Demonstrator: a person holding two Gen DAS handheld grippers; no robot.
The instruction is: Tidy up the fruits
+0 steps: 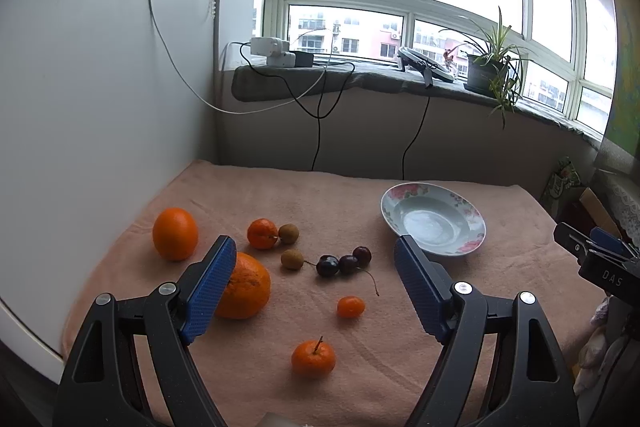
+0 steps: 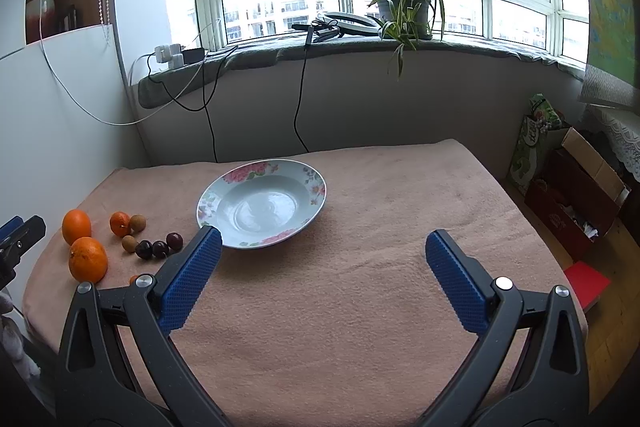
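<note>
Hovering above a fuzzy peach towel, the left gripper holds its knurled blue pads wide apart, clamping nothing. Between and just beyond them lie three glossy dark cherries, two dull brown longans and a small smooth kumquat; a dimpled round orange sits behind the left pad. Ahead to the right, the glazed floral plate holds nothing.

In the right wrist view, the right gripper is likewise spread, unladen, with the plate just ahead-left and the fruits far left.
</note>
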